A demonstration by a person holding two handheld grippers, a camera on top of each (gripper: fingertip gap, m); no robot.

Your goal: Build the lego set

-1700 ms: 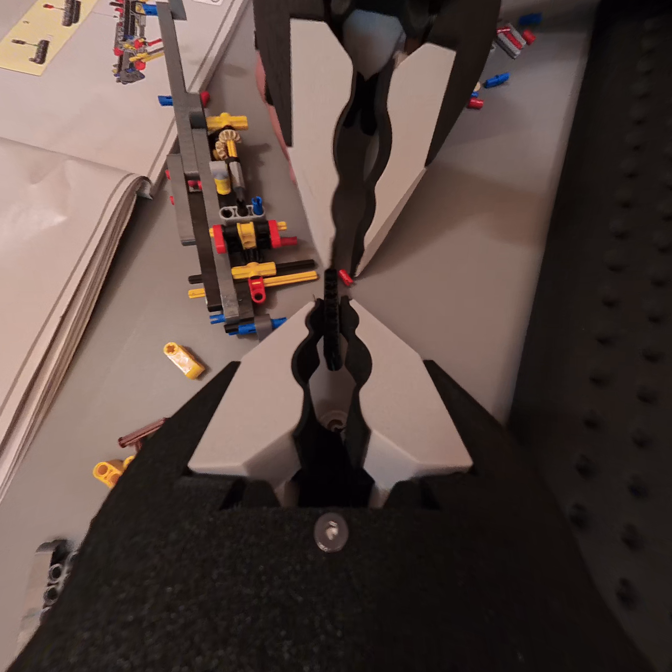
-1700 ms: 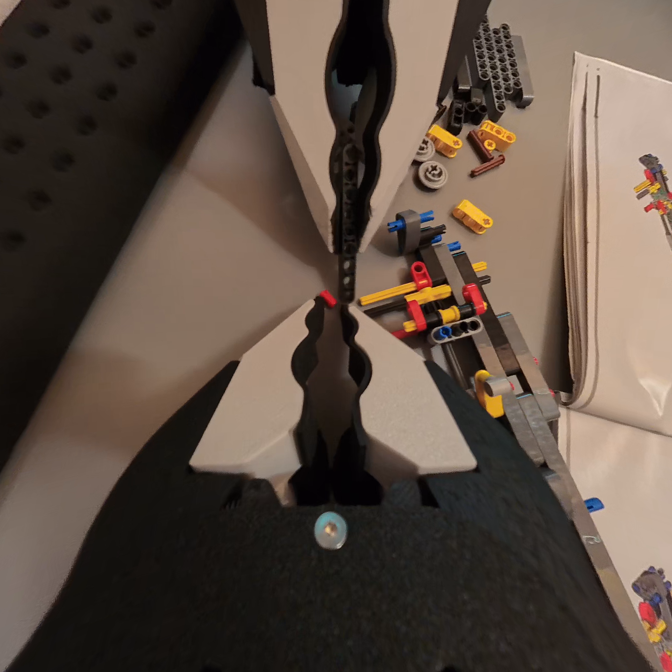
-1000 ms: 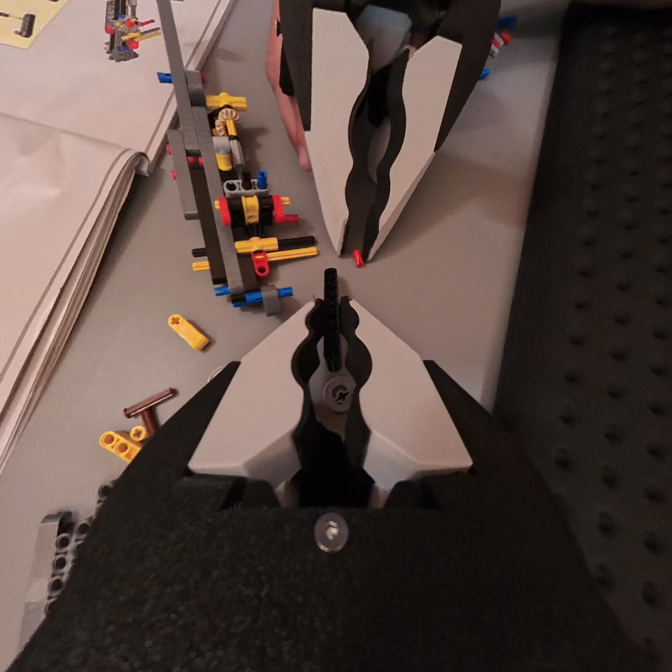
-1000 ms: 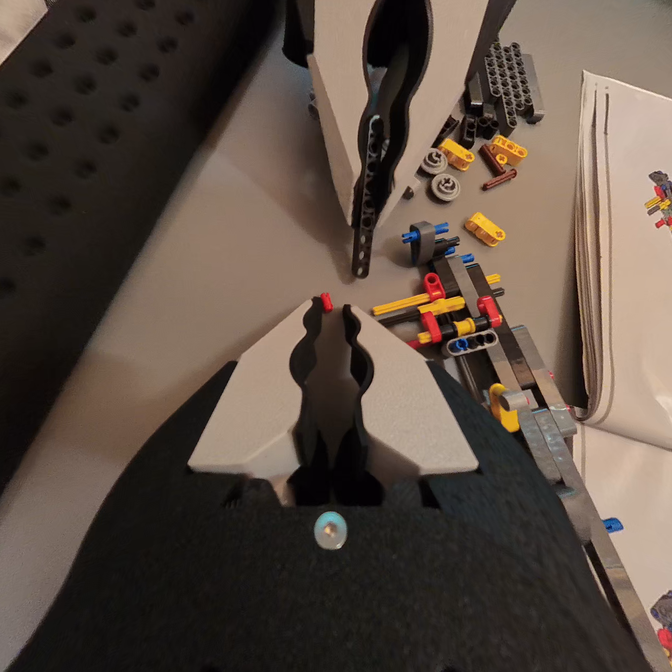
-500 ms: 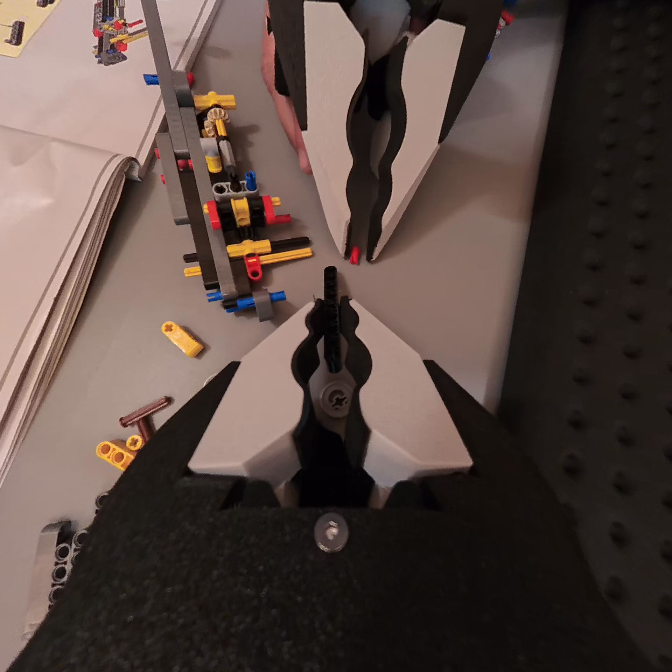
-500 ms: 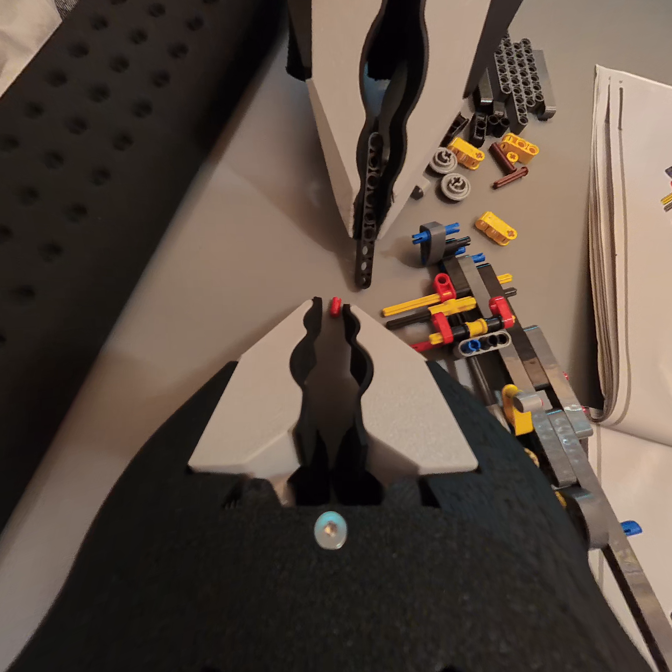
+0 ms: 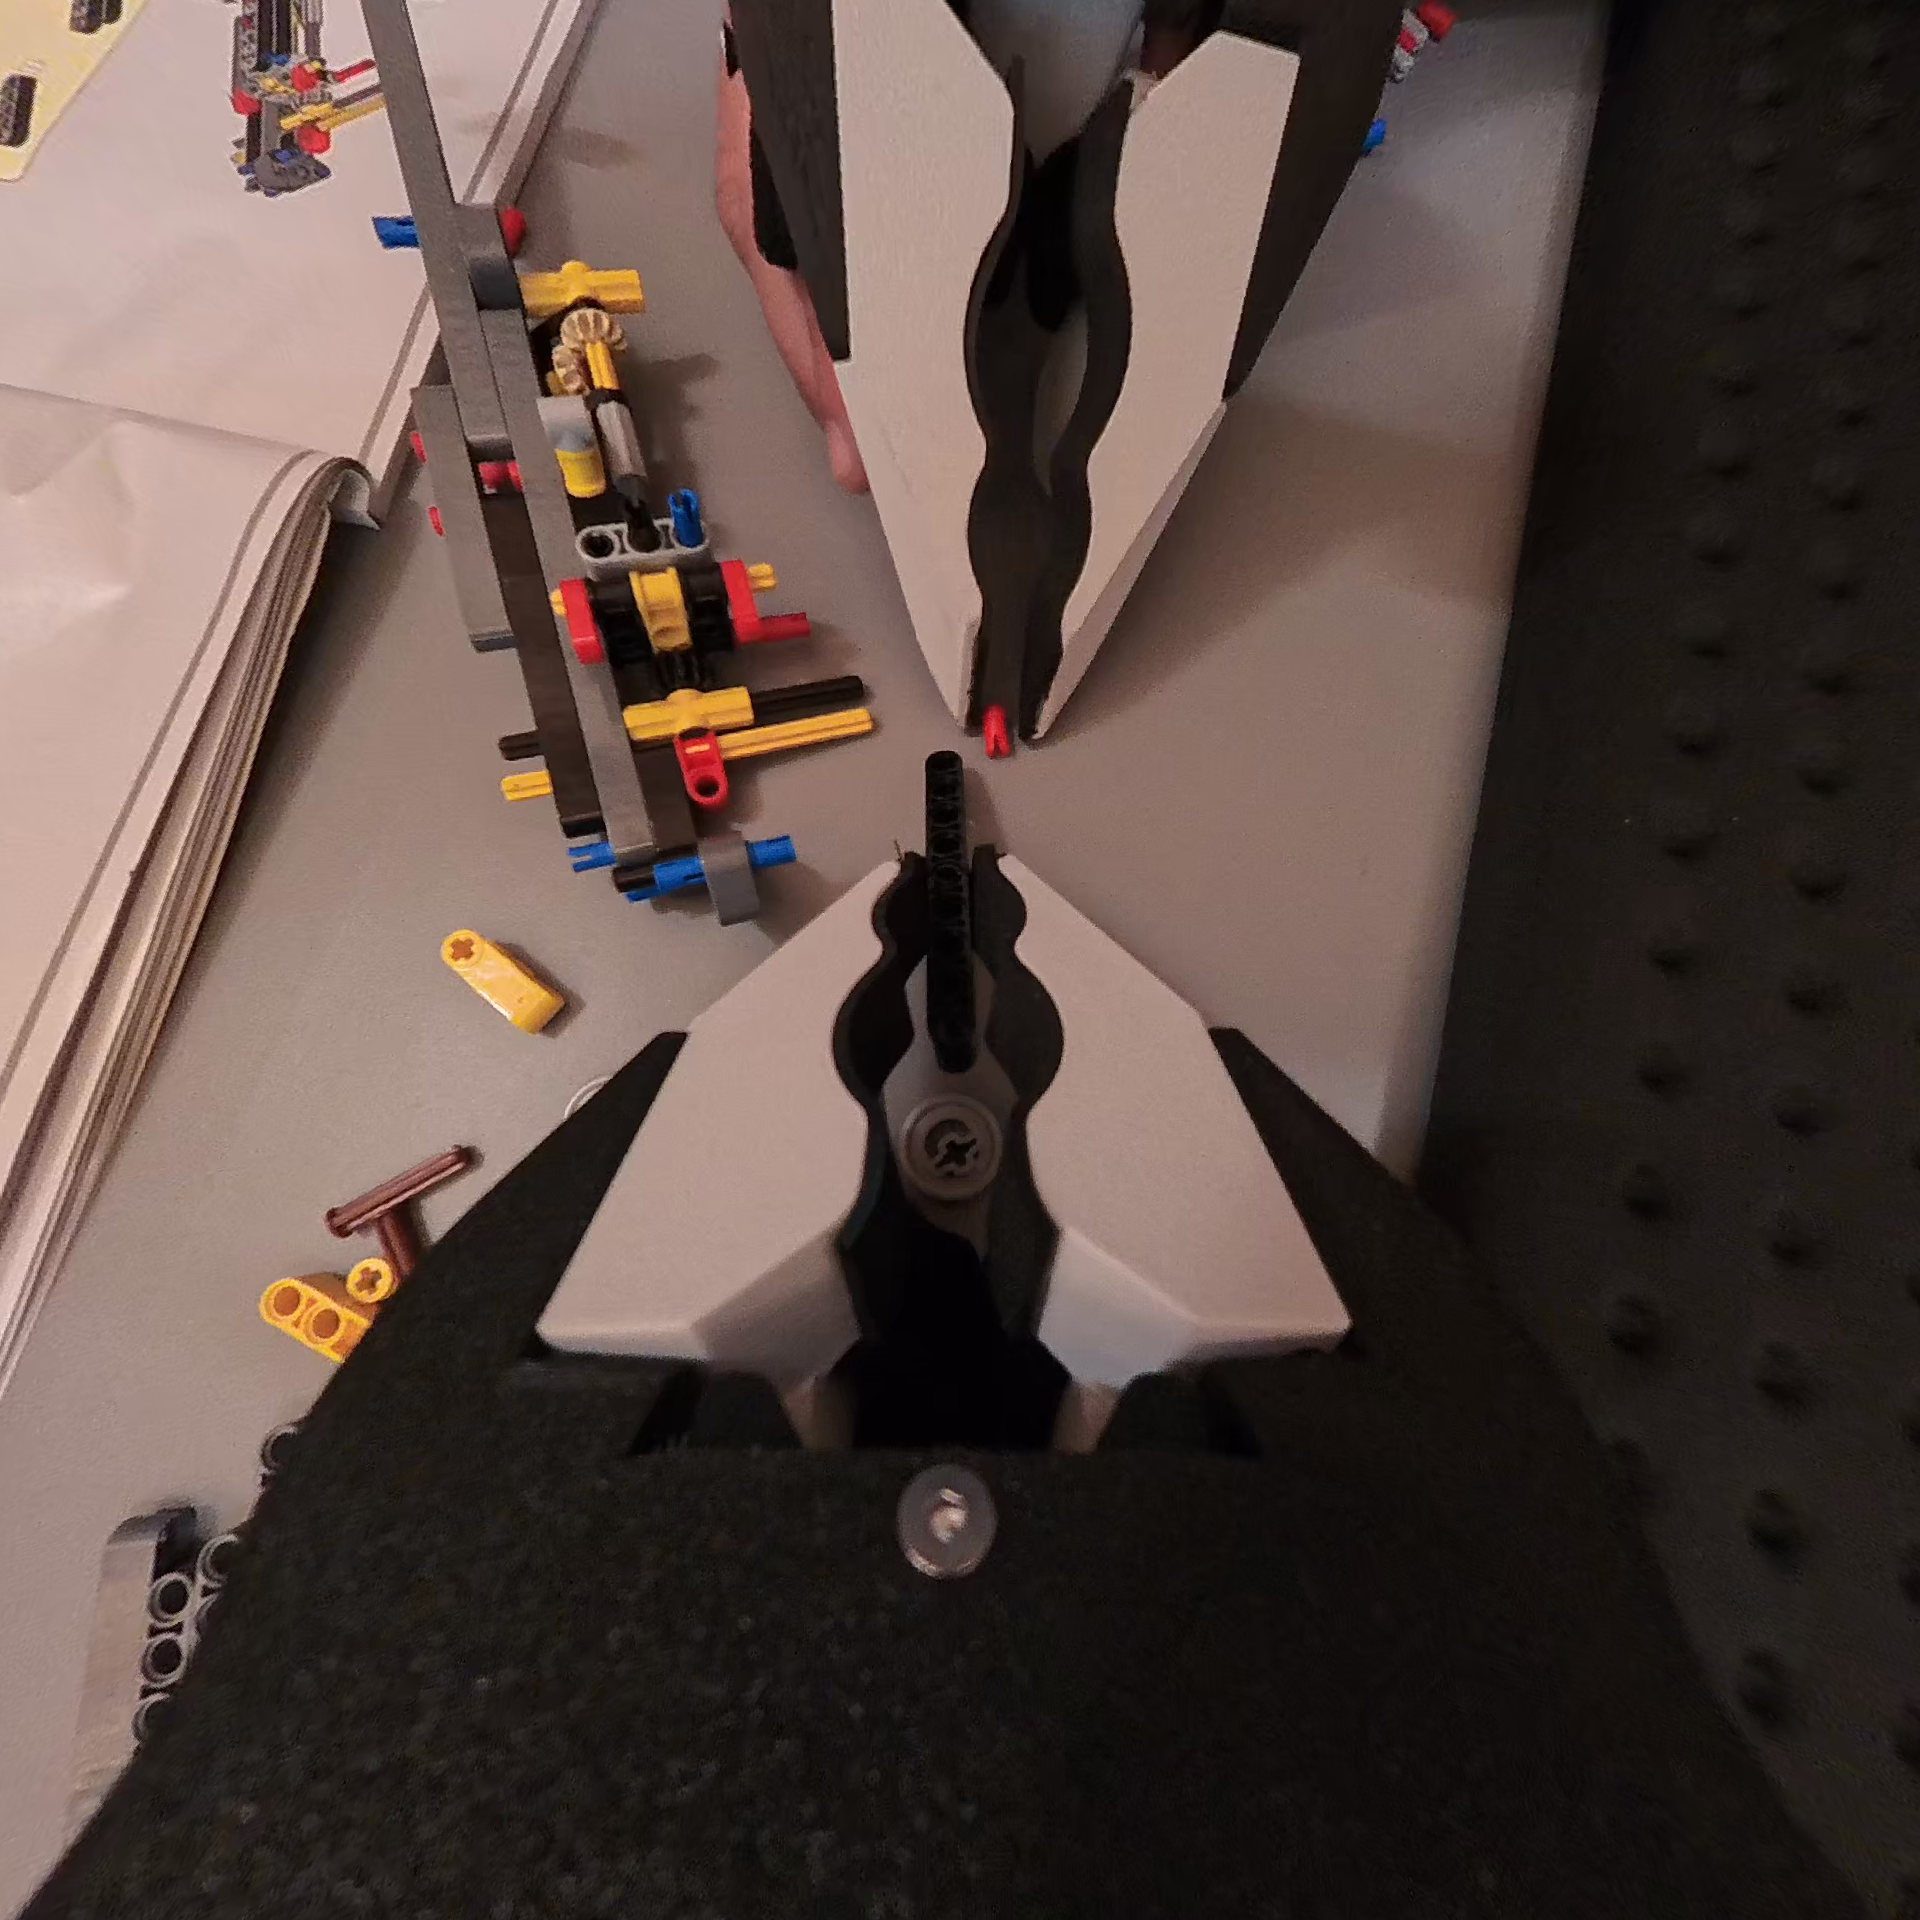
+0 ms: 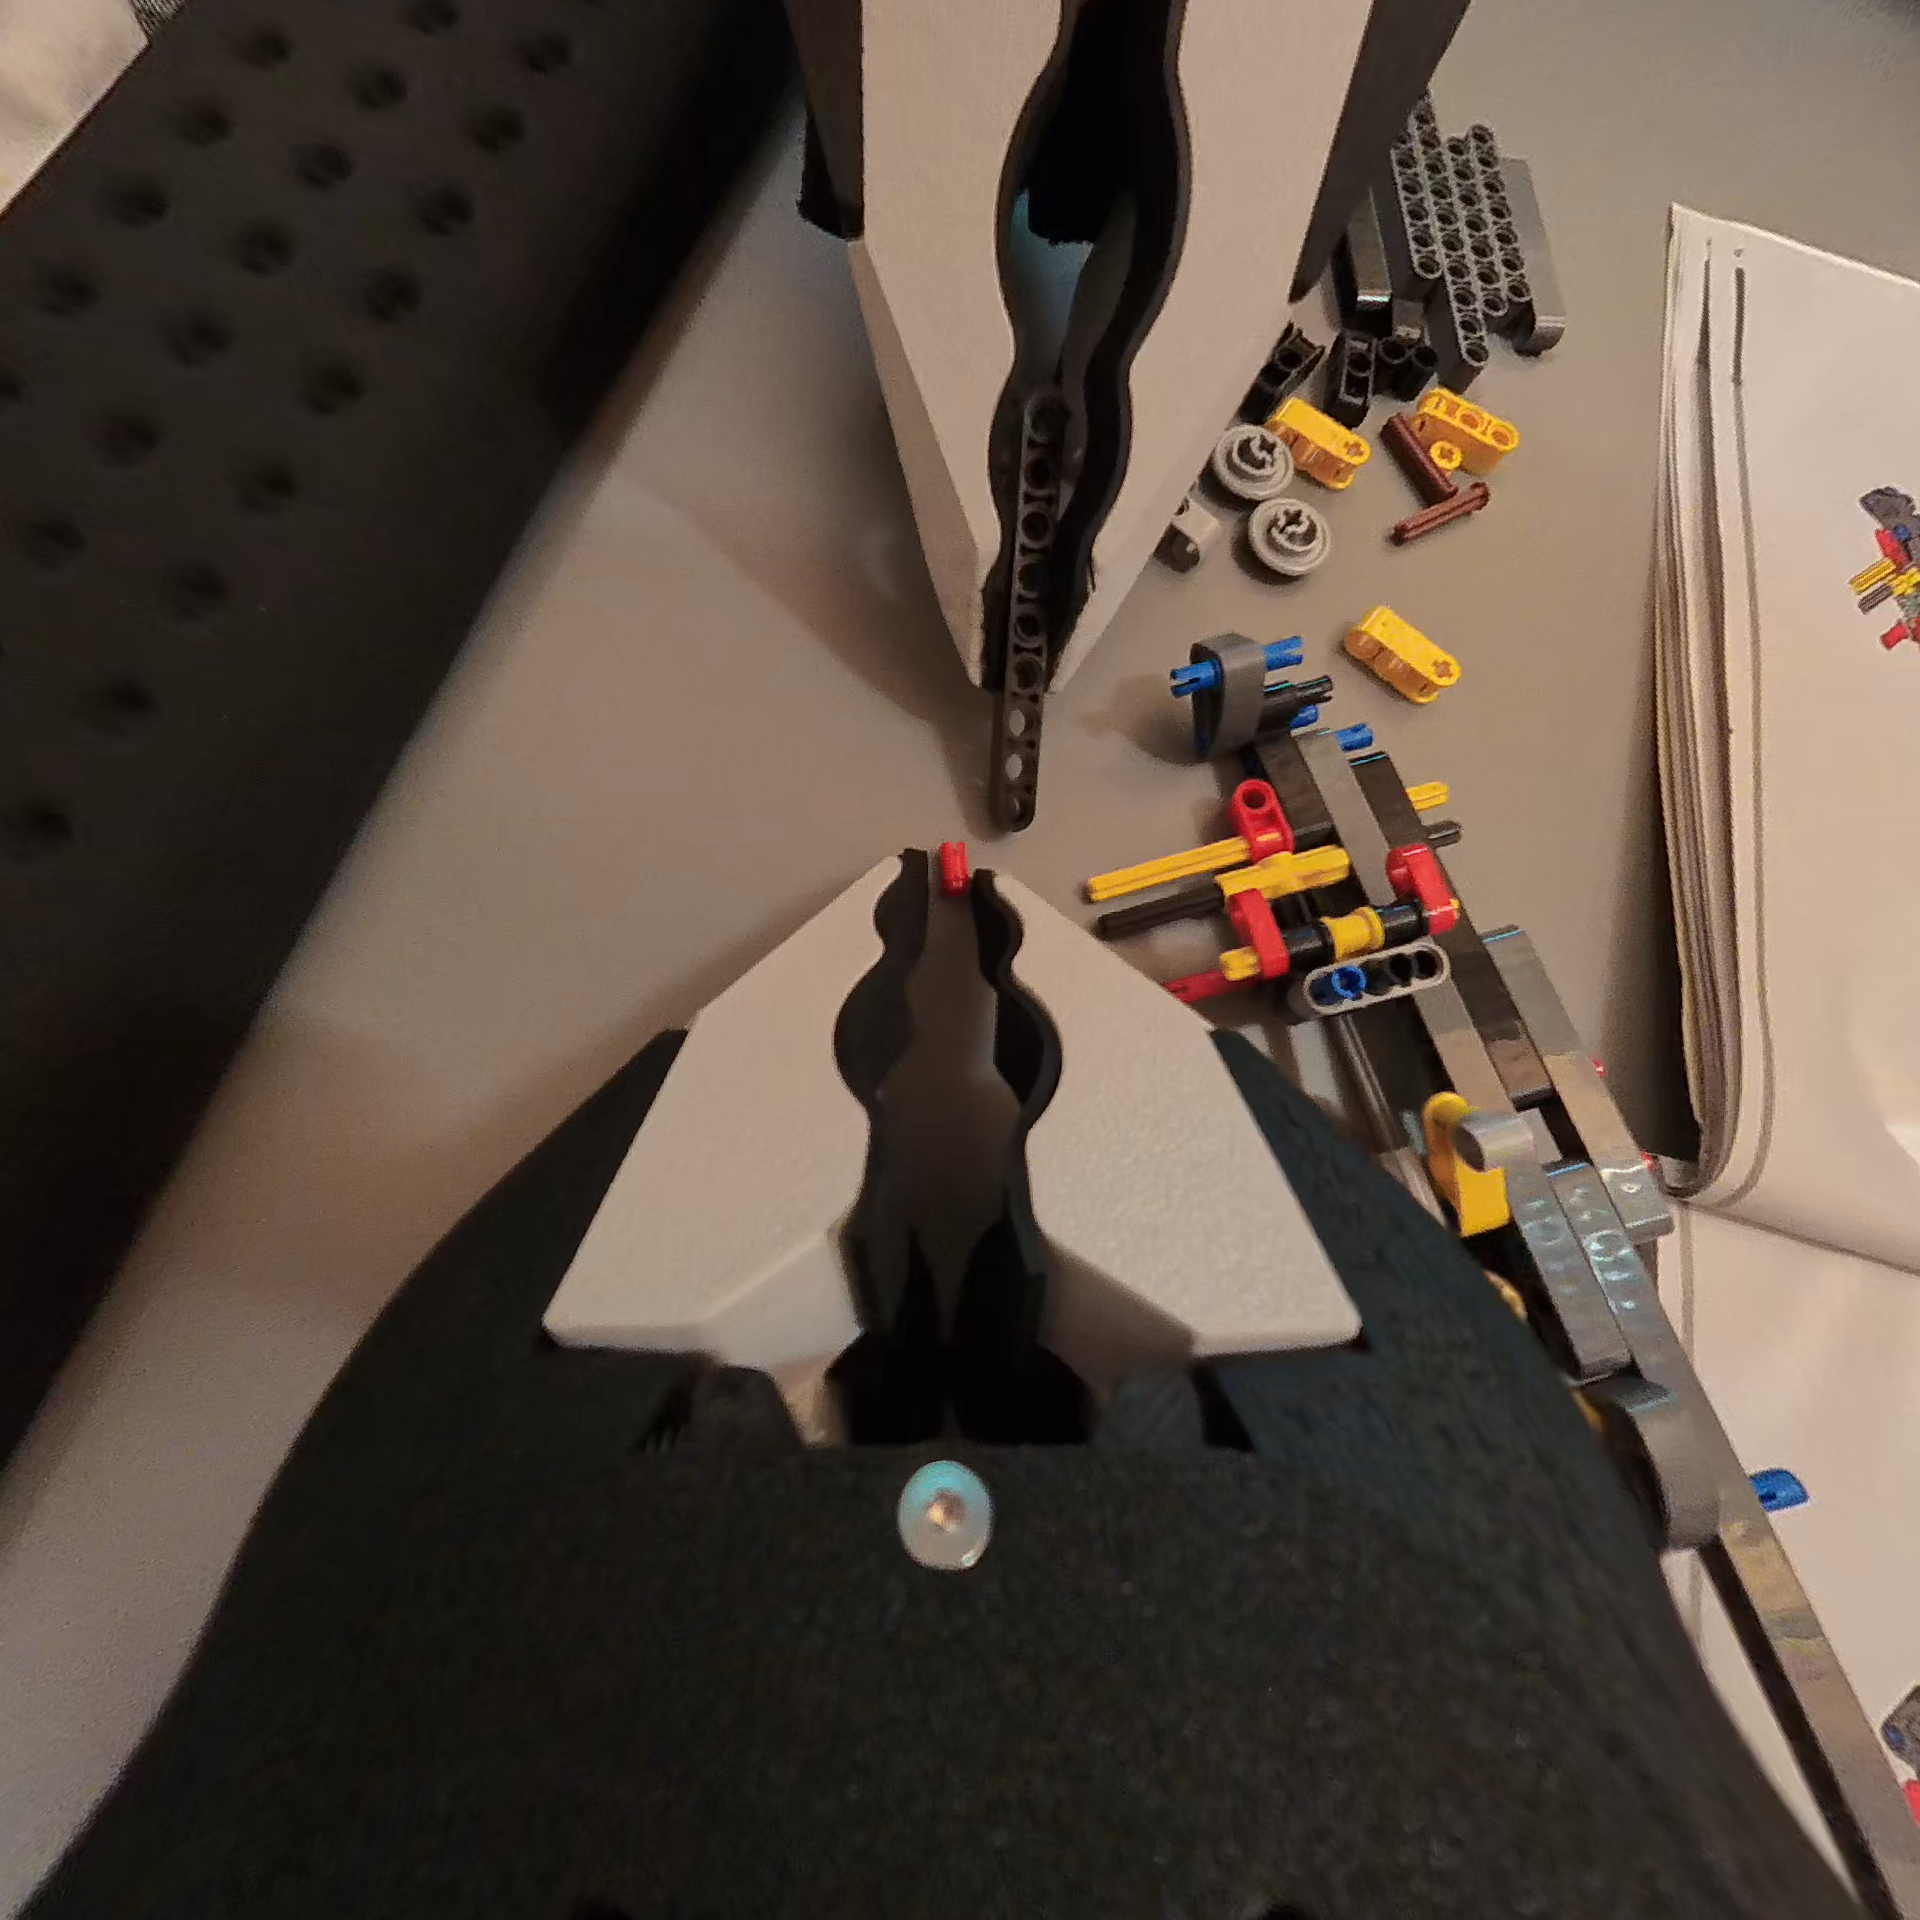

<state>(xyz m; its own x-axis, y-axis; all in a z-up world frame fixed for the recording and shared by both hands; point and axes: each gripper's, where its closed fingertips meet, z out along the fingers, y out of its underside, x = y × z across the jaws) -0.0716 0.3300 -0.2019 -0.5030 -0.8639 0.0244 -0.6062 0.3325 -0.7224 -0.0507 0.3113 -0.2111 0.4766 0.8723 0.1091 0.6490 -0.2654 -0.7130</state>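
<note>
My left gripper (image 7: 948, 862) is shut on a thin black beam with holes (image 7: 945, 831), which sticks out past the tips; it also shows in the right wrist view (image 8: 1020, 717). My right gripper (image 8: 948, 864) is shut on a small red pin (image 8: 952, 867), seen in the left wrist view too (image 7: 995, 727). The two grippers face each other tip to tip, a short gap between pin and beam end. The partly built model (image 7: 623, 623) of grey beams, yellow axles and red connectors lies on the grey table, left of the grippers; it also shows in the right wrist view (image 8: 1351, 935).
An open instruction booklet (image 7: 135, 520) lies left of the model. Loose parts lie about: yellow connectors (image 7: 504, 982), a brown axle (image 7: 400, 1195), grey wheels (image 8: 1288, 535), dark beams (image 8: 1455, 239). A black studded mat (image 7: 1745, 935) runs along the table edge. Left and right tips are no more than a few centimetres apart. It is some 11 centimeters from my left tips to the brown axle (image 7: 400, 1195). It is also in sight in the right wrist view (image 8: 1438, 515).
The pin and beam were touching 1.7 s ago. The grippers then drew apart, and now face each other again with a small gap. Both grips stay shut.
</note>
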